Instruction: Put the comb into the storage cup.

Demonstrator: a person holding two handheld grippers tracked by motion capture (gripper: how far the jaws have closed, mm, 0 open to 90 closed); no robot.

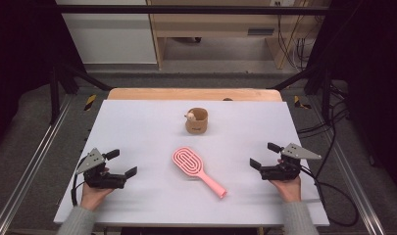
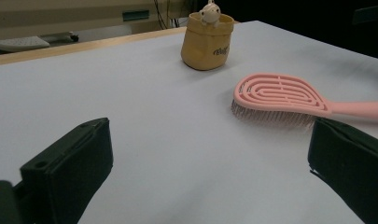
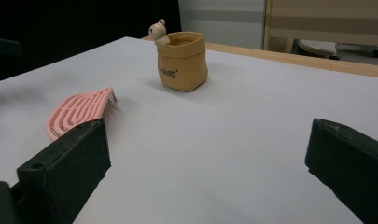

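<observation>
a matt, smooth, pale sheet is seen covering the table (image 1: 137, 122), with bare wood left showing along its far edge. ahead of the left claw (image 1: 121, 163), the pink hairbrush (image 1: 196, 169) looks to be of smooth, faintly glossy plastic. beyond it, the tan pot (image 1: 197, 121) appears glazed and sack-shaped. both claws' jaws are of matt black plastic.

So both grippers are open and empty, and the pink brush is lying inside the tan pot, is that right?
Not quite. The brush lies flat on the table, in front of the pot and apart from it, as the high view shows. The rest holds: the left gripper and right gripper are both open and empty.
</observation>
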